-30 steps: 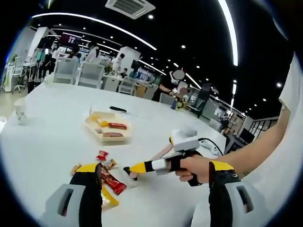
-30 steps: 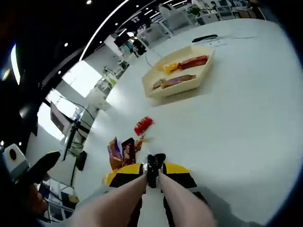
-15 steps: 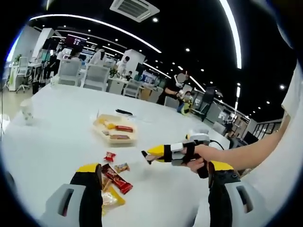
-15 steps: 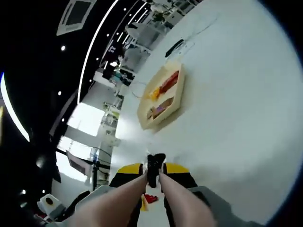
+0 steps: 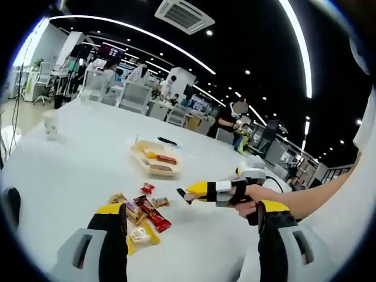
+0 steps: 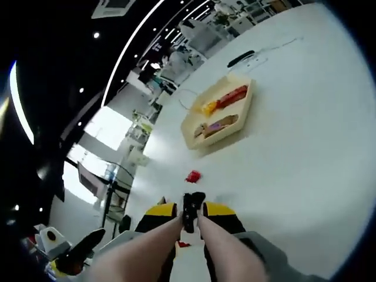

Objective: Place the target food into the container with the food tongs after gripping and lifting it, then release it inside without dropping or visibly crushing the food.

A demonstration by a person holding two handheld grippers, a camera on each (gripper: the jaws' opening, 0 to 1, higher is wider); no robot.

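Loose snack packets lie on the white table (image 5: 70, 170): a long red bar (image 5: 154, 214), a yellow packet (image 5: 141, 235) and a small red packet (image 5: 147, 188) (image 6: 192, 175). A cream tray (image 5: 143, 163) (image 6: 247, 108) farther off holds red, yellow and brown snacks. My left gripper (image 5: 191, 235) stands open and empty above the near table. My right gripper (image 5: 187, 194) (image 6: 191, 211), held by a hand, is shut on pale food tongs (image 6: 167, 241). The tongs' black tips are together with nothing in them, hovering just short of the small red packet.
A paper cup (image 5: 50, 123) stands at the table's far left. A black pen (image 5: 166, 141) (image 6: 241, 57) lies beyond the tray. Office desks, chairs and people fill the background. A person's arm reaches in at the right of the left gripper view.
The tongs' tips have risen off the snack pile and moved past it toward the small red packet, carrying nothing. Both cameras have shifted. The left gripper stays open.
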